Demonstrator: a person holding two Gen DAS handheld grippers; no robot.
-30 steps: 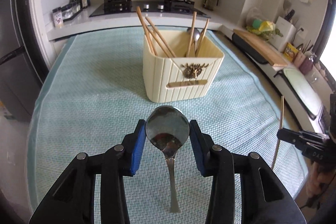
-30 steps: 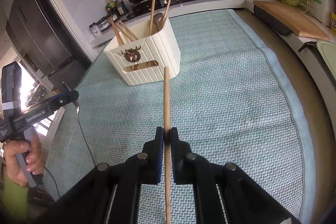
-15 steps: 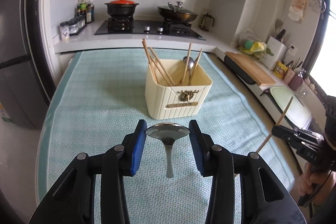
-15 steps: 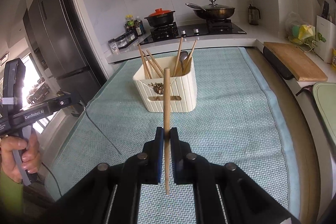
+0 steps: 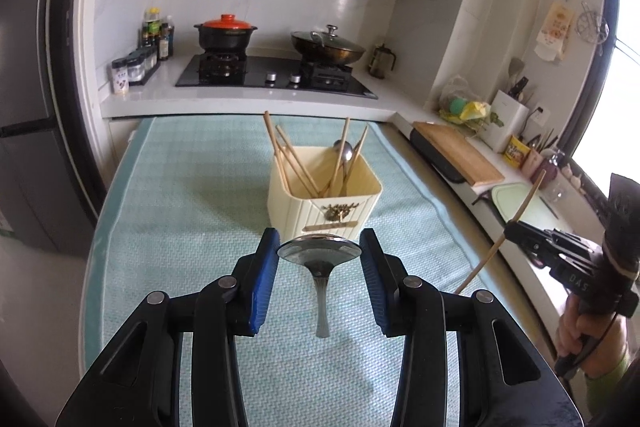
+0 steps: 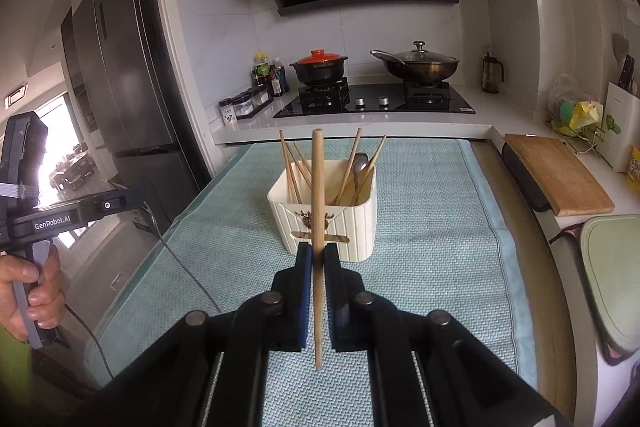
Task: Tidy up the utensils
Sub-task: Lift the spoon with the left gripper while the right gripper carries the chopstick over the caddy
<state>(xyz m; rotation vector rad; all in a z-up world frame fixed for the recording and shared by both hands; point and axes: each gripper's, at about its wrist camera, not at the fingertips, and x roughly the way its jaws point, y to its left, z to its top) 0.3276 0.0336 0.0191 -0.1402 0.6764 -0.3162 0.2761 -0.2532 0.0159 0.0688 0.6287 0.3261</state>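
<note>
Steel spoon pinched in left hand-held gripper; right hand-held gripper clamping chopstick

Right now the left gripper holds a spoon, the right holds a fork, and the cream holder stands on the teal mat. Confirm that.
One error: the right gripper is shut on a wooden chopstick, not a fork, as the right wrist view shows. The left gripper does hold the spoon, and the cream holder stands on the teal mat.

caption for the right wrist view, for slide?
Right gripper clamps a wooden chopstick upright before the cream utensil holder on the teal mat.
</note>
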